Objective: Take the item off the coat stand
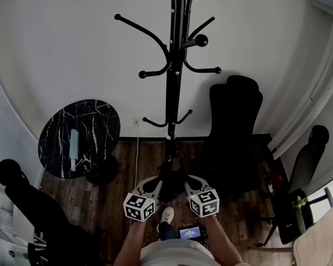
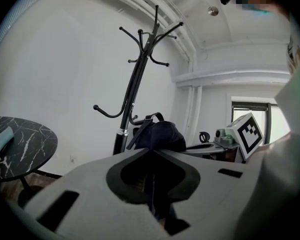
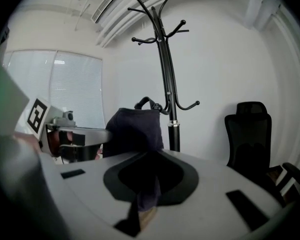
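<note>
The black coat stand point(image 1: 175, 65) rises at the middle of the head view, and its hooks that show are bare. A dark navy bag point(image 1: 168, 177) hangs in front of its pole, between my two grippers. My left gripper point(image 1: 155, 185) is shut on the bag's fabric from the left, and a dark strip runs between its jaws. My right gripper point(image 1: 185, 185) is shut on the fabric from the right. In the left gripper view the bag point(image 2: 157, 135) sits just beyond the jaws point(image 2: 151, 151). Its strap lies close to a low hook of the stand point(image 2: 134, 86); I cannot tell whether they touch. The right gripper view shows the bag point(image 3: 132, 129) beside the pole point(image 3: 168, 84), past the gripper point(image 3: 151, 156).
A round black marble table point(image 1: 94, 121) with a pale item point(image 1: 74, 143) on it stands at the left. A black office chair point(image 1: 233, 126) is right of the stand, another chair point(image 1: 308, 159) sits further right, and one point(image 1: 22, 195) is at the lower left. A white cable point(image 1: 137, 148) runs down the wall.
</note>
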{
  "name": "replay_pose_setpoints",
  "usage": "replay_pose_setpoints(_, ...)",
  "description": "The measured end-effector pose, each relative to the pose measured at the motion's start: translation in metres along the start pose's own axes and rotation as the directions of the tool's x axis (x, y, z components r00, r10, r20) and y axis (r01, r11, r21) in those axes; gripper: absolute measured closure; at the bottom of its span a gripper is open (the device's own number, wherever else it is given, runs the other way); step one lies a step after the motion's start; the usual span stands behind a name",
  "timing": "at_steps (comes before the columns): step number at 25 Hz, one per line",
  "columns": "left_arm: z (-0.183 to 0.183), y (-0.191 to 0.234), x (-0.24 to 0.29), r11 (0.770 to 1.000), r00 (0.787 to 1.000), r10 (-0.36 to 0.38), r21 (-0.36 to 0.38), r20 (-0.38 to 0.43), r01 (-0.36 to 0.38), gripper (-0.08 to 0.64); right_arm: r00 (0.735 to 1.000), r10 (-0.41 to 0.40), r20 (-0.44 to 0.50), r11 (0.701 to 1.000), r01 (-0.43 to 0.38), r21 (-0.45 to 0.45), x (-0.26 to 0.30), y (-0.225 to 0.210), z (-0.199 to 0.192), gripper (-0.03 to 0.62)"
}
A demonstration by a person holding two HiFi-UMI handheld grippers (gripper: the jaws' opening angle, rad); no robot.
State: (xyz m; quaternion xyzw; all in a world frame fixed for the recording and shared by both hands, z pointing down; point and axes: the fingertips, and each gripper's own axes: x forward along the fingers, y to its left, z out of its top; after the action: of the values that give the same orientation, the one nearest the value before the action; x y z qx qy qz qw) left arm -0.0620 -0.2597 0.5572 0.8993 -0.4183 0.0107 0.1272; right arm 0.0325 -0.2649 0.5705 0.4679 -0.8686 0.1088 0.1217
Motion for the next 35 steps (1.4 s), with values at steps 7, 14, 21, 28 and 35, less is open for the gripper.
replay_pose_setpoints(7, 0.003, -0.013, -0.026, 1.0, 0.999, 0.026, 0.004, 0.025, -0.026, 0.529, 1.0, -0.007, 0.013, 1.0, 0.007, -0.029, -0.018, 0.017, 0.005, 0.558)
replay_pose_setpoints(14, 0.013, -0.031, -0.045, 0.999, 0.998, 0.033, 0.016, 0.058, -0.034, 0.529, 0.998, -0.004, 0.062, 1.0, 0.003, 0.004, -0.038, 0.029, 0.016, 0.561)
replay_pose_setpoints(21, 0.018, -0.049, -0.048, 0.999, 0.997, 0.036, 0.027, 0.067, -0.037, 0.529, 0.997, -0.014, 0.074, 1.0, 0.014, -0.001, -0.057, 0.026, 0.019, 0.561)
replay_pose_setpoints(28, 0.027, -0.068, -0.062, 0.995, 0.99, 0.095, 0.028, 0.107, -0.099, 0.529, 0.995, 0.008, 0.102, 1.0, -0.007, -0.013, -0.077, 0.033, 0.027, 0.561)
replay_pose_setpoints(35, 0.026, -0.099, -0.083, 0.989, 0.981, 0.143, 0.025, 0.128, -0.148, 0.529, 0.992, 0.036, 0.118, 0.999, -0.032, -0.032, -0.108, 0.042, 0.026, 0.561)
